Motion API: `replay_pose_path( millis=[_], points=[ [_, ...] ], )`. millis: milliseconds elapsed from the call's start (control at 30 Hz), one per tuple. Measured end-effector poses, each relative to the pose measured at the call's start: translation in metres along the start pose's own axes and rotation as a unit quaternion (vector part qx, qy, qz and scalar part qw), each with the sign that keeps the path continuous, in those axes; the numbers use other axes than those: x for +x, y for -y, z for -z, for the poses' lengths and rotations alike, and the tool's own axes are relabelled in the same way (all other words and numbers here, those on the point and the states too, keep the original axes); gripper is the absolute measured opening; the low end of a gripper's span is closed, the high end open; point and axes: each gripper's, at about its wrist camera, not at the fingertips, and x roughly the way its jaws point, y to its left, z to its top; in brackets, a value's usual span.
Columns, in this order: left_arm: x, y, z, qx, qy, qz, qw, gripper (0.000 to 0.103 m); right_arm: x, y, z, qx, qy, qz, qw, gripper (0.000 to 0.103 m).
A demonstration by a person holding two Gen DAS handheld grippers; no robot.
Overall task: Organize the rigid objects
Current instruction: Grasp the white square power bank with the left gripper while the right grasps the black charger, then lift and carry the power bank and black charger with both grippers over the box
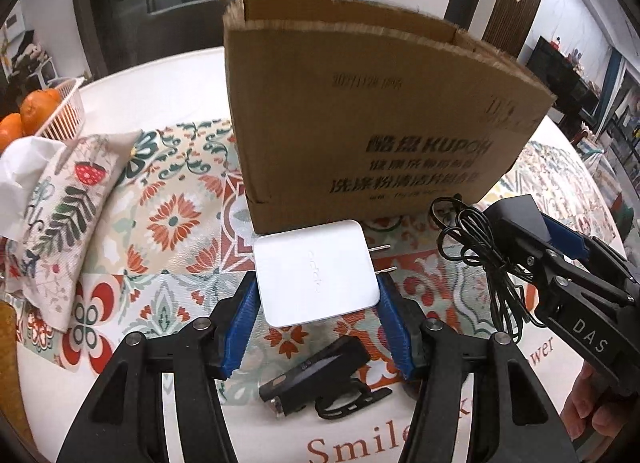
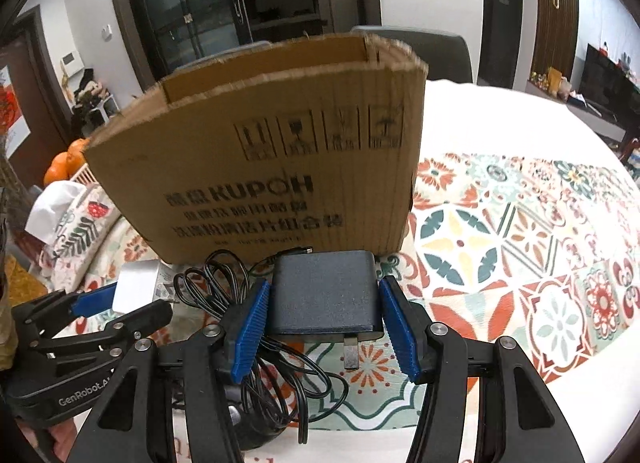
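My left gripper is shut on a white charger with two metal prongs, held just above the patterned mat in front of an open cardboard box. My right gripper is shut on a black power adapter whose tangled black cable hangs below. It also shows in the left wrist view, at the right, level with the box's lower front. The box fills the middle of the right wrist view. A small black bike light lies on the mat under my left gripper.
A fabric tissue pouch lies left of the box. A white basket with oranges stands at the far left. The patterned mat stretches to the right of the box on a white round table.
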Motion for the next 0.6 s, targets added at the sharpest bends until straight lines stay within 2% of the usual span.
replay_pose_path(
  millis=[600],
  points=[
    [-0.064, 0.017, -0.008, 0.015, 0.073, -0.002, 0.9972, 0.057, -0.076, 0.014, -0.011, -0.011, 0.079, -0.002, 0.997, 0.056]
  ],
)
